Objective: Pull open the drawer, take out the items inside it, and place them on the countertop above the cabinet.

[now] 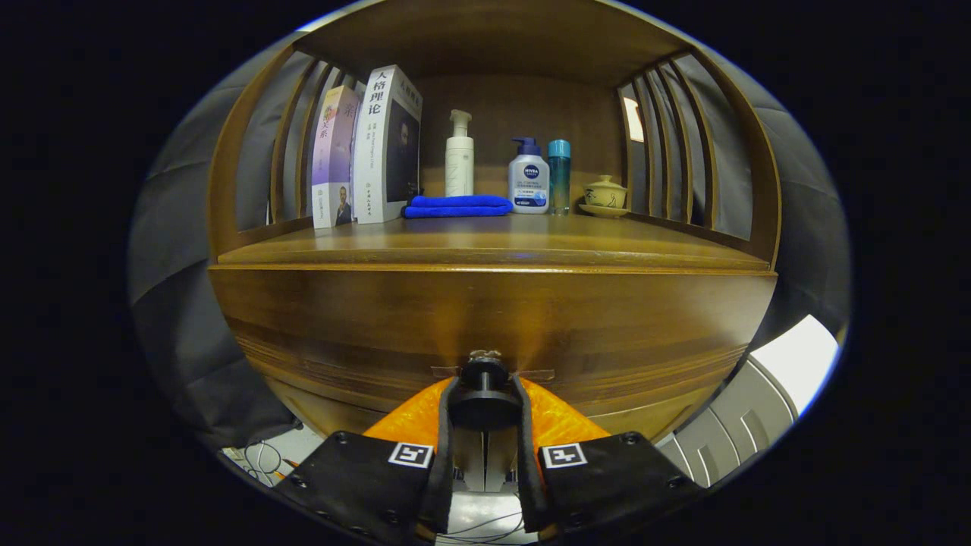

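My hand-held gripper [485, 390] is clamped on the drawer knob [484, 373] dead ahead, so I pull straight back, away from the drawer front [485, 318].

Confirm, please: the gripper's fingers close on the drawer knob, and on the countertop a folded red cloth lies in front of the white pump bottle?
One detail is wrong. In the gripper view the folded cloth is blue, not red. The rest holds: the gripper has its fingers closed on the drawer knob, and the cloth lies on the countertop before the white pump bottle.
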### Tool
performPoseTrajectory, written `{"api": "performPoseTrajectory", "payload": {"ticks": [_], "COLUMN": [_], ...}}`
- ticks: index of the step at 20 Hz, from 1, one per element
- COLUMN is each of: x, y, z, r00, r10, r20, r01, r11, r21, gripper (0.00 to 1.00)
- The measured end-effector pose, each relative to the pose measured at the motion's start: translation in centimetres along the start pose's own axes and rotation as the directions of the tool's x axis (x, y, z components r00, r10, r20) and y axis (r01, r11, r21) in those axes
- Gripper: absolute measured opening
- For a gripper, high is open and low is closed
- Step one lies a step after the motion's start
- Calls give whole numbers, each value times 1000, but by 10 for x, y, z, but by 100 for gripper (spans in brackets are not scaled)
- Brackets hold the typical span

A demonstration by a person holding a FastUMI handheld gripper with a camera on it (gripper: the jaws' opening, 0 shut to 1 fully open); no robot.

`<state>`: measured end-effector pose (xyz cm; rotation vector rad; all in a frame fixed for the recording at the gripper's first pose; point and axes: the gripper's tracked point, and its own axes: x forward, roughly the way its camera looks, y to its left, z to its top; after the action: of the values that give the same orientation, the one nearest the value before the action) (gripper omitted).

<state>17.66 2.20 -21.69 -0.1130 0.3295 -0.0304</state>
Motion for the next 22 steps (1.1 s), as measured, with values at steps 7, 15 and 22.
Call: {"api": "performPoseTrajectory", "payload": {"ticks": [7,15,22], "x": [0,-34,-72], "y": [-2,-3,-5], "z": [-2,-14,-29], "r00": [1000,999,998], "r10": [28,35,60], "r20": [5,8,20], "r01": [-28,-35,-61], "r11": [1000,999,998], "r21": [1,24,21], "gripper": [25,25,25]}}
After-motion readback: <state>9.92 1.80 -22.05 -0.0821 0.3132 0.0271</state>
